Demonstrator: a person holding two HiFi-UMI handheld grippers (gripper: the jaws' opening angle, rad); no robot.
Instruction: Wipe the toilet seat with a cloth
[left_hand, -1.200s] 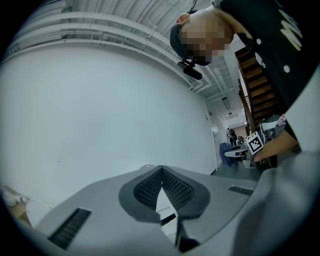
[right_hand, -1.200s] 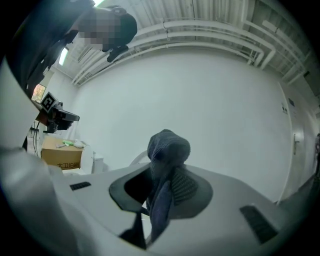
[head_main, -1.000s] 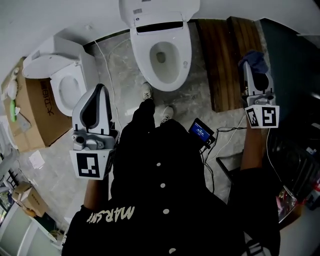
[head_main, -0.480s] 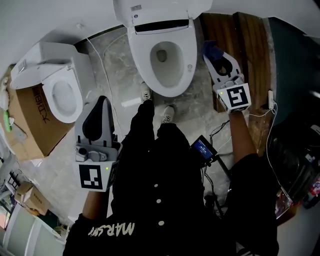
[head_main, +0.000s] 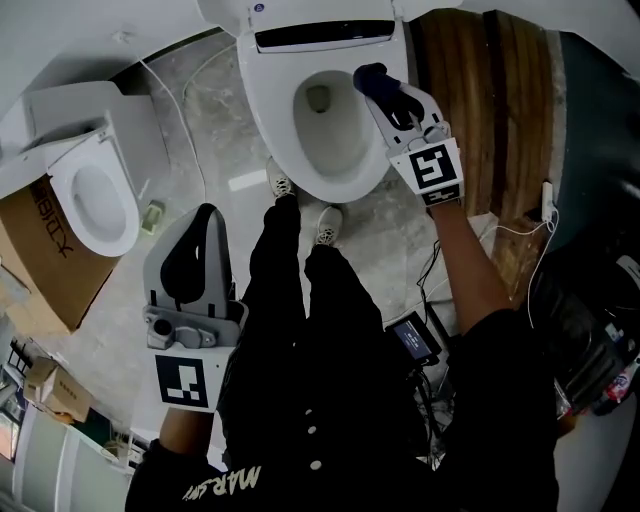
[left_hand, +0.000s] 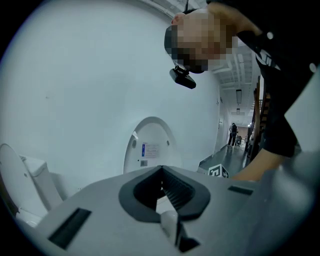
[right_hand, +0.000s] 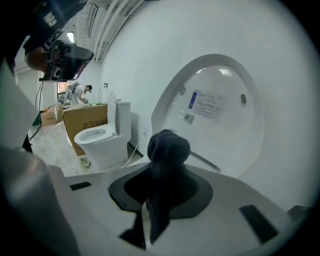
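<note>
The right gripper (head_main: 388, 92) is clamped on a bunched dark blue cloth (right_hand: 167, 148), holding it over the right rim of the white oval toilet seat (head_main: 268, 110); whether they touch is unclear. The left gripper (head_main: 204, 214), jaws together and empty, hangs above the grey floor (head_main: 225, 150).

Head camera overhead; gripper cameras (low) face toilet (head_main: 265, 120).

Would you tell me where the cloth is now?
In the head view, the cloth is pinched in the right claw, over the right rim of the toilet seat.
</note>
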